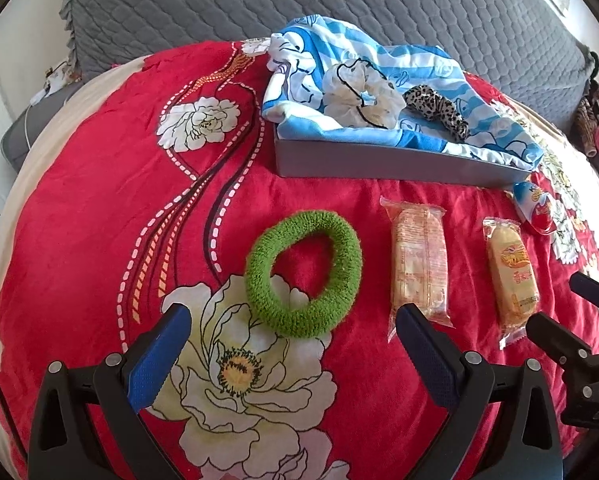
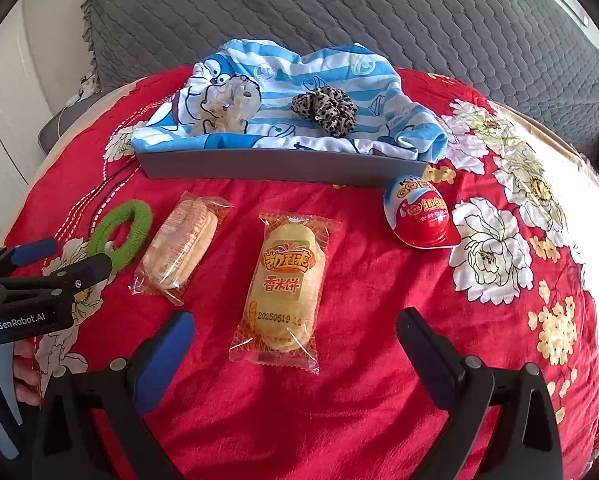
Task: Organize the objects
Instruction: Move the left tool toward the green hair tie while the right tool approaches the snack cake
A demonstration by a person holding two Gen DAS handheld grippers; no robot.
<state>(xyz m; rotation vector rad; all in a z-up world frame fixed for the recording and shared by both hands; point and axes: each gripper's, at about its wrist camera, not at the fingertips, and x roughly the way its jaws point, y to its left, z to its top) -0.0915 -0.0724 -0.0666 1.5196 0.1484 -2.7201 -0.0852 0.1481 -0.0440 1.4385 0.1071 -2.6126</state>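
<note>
On a red flowered bedspread [image 1: 79, 220], four small items lie in a row below a gray tray [image 1: 379, 162] lined with a blue-striped cloth [image 1: 299, 60]. In the left wrist view, the left claw [image 1: 293, 326] hangs released, its blue-padded fingers [image 1: 155, 354] spread wide at the bottom of the frame. A green hair band [image 1: 331, 240] lies flat just above and between them, its oval stretched from lower left to upper right. Right of it, a clear-wrapped cracker pack [image 1: 419, 256] runs nearly top to bottom, its lower end just beside the right-hand finger. A yellow rice cake packet [image 1: 511, 272] lies further right, also lengthwise up the frame. A red and white chocolate egg [image 1: 535, 208] sits at the tray's right corner. Inside the tray rest a cream scrunchie [image 1: 359, 96] and a leopard-print scrunchie [image 1: 435, 108]. In the right wrist view, the right claw [image 2: 295, 330] is likewise spread open, the rice cake packet lying centred between its fingers, long axis upright and tipped slightly right.
</note>
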